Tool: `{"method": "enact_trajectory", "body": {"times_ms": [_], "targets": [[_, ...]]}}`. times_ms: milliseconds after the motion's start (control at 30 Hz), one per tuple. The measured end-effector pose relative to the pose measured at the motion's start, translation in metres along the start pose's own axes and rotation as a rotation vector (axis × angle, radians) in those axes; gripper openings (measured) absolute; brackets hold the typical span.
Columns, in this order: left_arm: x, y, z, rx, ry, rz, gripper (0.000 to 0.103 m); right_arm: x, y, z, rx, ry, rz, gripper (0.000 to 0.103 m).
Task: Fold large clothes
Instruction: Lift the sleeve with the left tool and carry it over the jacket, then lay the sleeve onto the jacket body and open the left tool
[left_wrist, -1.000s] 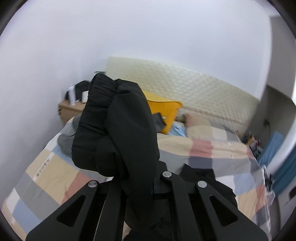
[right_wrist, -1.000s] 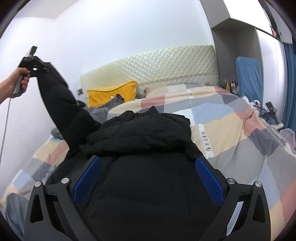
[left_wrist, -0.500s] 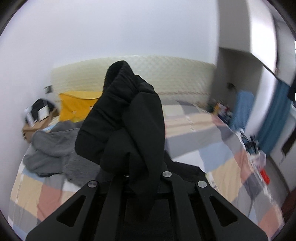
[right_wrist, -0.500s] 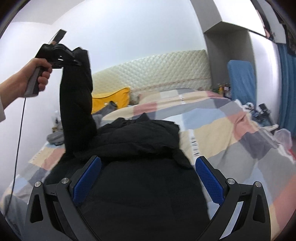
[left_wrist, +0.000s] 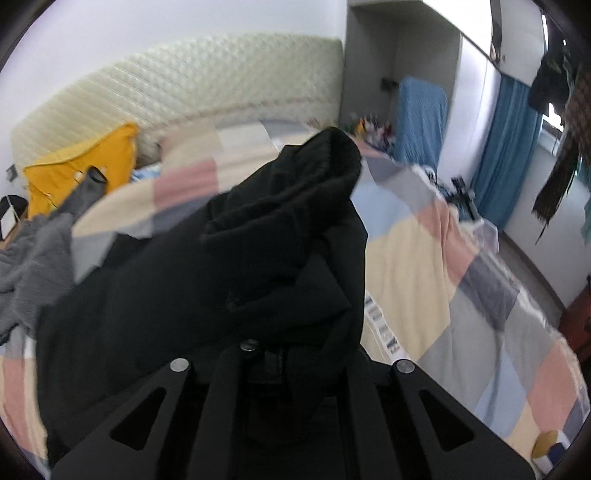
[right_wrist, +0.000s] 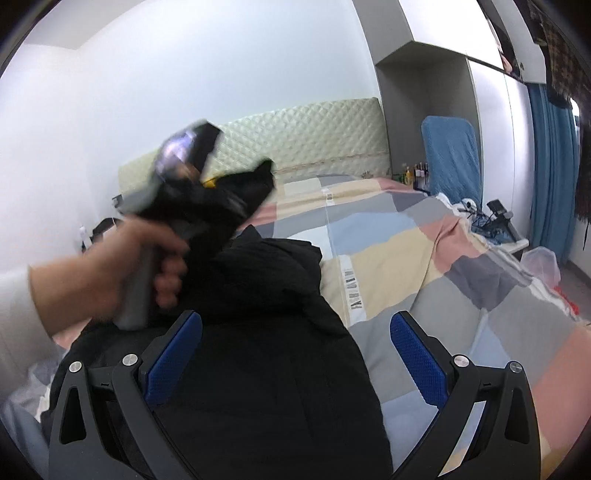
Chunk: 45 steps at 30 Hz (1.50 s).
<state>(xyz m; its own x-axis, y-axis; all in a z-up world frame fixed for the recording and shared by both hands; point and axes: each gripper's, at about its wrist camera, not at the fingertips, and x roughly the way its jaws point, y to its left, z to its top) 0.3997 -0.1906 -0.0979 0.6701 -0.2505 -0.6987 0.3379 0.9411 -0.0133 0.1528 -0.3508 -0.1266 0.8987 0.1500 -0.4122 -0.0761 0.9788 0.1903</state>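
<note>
A big black padded jacket lies spread on the patchwork bedspread. My left gripper is shut on the jacket's sleeve, whose ribbed cuff sticks up past the fingers. In the right wrist view a hand carries that left gripper, blurred, low over the jacket's upper part with the sleeve folded over it. My right gripper stands open just above the jacket's body, its blue pads wide apart with nothing pinched.
A yellow pillow and a grey garment lie at the bed's head on the left. The quilted headboard backs them. A blue chair, cluttered floor items and blue curtains stand right of the bed.
The left gripper has swung down and to the right with the sleeve, from high at the left wall to low over the jacket. The right gripper stays open and has barely shifted.
</note>
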Motion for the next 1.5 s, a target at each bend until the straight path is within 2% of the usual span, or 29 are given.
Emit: {"method": "enact_trajectory", "body": {"times_ms": [200, 433, 600, 667, 700, 733, 767, 800, 833, 867, 1000, 1133, 1300, 1500], "targets": [[0.055, -0.023, -0.038, 0.147, 0.028, 0.047, 0.010, 0.011, -0.007, -0.004, 0.031, 0.020, -0.006, 0.103], [0.094, -0.023, -0.062, 0.148, 0.077, 0.063, 0.012, 0.020, -0.020, -0.004, 0.100, 0.035, -0.016, 0.103], [0.107, -0.020, -0.060, 0.110, 0.154, 0.044, 0.012, 0.026, -0.016, -0.007, 0.083, 0.051, -0.019, 0.103], [0.103, -0.021, -0.057, 0.104, 0.157, 0.048, 0.017, 0.027, -0.013, -0.008, 0.076, 0.058, -0.025, 0.103], [0.097, -0.021, -0.055, 0.090, 0.159, 0.039, 0.019, 0.027, -0.013, -0.009, 0.074, 0.058, -0.027, 0.103], [0.093, -0.021, -0.054, 0.074, 0.161, 0.025, 0.029, 0.028, -0.013, -0.009, 0.074, 0.059, -0.030, 0.103], [0.090, -0.020, -0.054, 0.062, 0.164, 0.012, 0.052, 0.028, -0.013, -0.009, 0.074, 0.058, -0.034, 0.103], [0.084, -0.022, -0.053, 0.050, 0.168, -0.004, 0.067, 0.029, -0.012, -0.009, 0.073, 0.059, -0.041, 0.103], [0.077, -0.025, -0.053, 0.048, 0.168, -0.019, 0.094, 0.030, -0.011, -0.009, 0.071, 0.061, -0.049, 0.103], [0.068, -0.028, -0.053, 0.059, 0.153, -0.022, 0.103, 0.031, -0.011, -0.009, 0.070, 0.061, -0.057, 0.103], [0.036, -0.034, -0.049, 0.098, 0.103, -0.049, 0.103, 0.029, -0.007, -0.010, 0.071, 0.052, -0.069, 0.103], [-0.002, -0.020, -0.040, 0.086, 0.049, -0.055, 0.103, 0.027, -0.004, -0.009, 0.067, 0.041, -0.064, 0.103], [-0.060, 0.027, -0.034, 0.011, -0.043, -0.031, 0.103, 0.028, 0.001, -0.008, 0.065, 0.036, -0.053, 0.103], [-0.131, 0.091, -0.043, -0.079, -0.101, 0.074, 0.103, 0.031, 0.010, -0.005, 0.063, 0.042, -0.017, 0.103]]}}
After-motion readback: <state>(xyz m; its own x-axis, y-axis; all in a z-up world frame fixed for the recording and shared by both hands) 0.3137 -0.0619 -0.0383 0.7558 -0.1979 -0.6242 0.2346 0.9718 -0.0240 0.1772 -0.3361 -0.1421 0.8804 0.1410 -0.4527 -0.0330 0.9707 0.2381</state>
